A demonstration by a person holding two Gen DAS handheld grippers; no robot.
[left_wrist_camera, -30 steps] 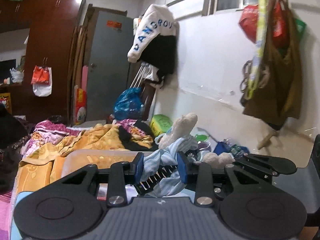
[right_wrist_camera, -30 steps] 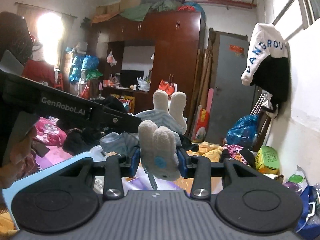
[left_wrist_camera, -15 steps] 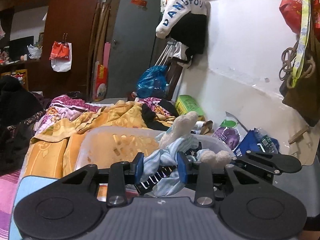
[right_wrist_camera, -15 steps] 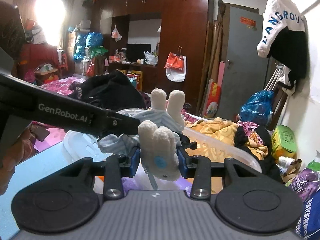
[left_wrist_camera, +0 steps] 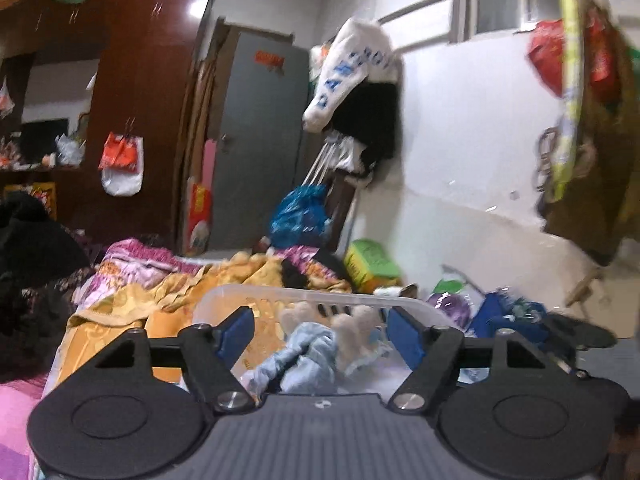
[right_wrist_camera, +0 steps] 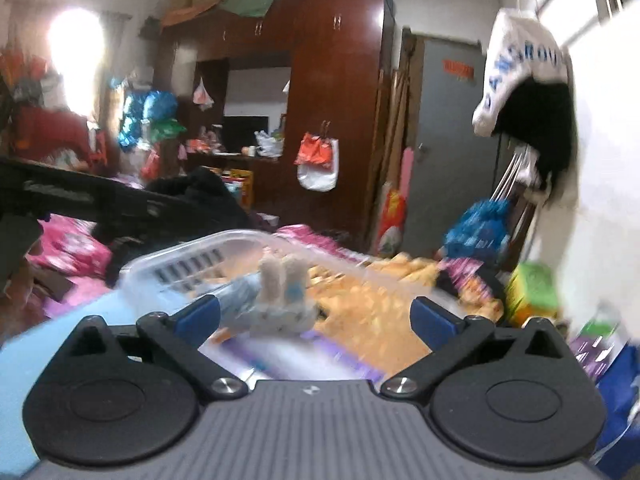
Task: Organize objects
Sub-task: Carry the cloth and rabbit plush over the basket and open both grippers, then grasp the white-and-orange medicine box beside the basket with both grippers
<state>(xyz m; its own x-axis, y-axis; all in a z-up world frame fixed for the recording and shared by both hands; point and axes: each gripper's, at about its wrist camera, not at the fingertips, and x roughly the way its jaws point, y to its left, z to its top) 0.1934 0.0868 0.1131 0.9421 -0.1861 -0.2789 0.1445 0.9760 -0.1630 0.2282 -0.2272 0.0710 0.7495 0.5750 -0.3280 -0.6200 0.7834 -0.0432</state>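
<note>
Both our tongs have just been opening: left tongs (left_wrist_camera: 320, 326) and right tongs (right_wrist_camera: 316, 314) stand wide, nothing pressed between the pads. The toy (right_wrist_camera: 280, 300) lies inside the basket (left_wrist_camera: 224, 296). Best to lift straight out above the basket, snagging no cloth.

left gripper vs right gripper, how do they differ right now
The left gripper has jaws that have just opened partway, with the plush toy lying loose between them. The right gripper has jaws that have just opened wider, and the toy sits nearer its left jaw. Both hover over the clear basket, and neither grips anything.
</note>
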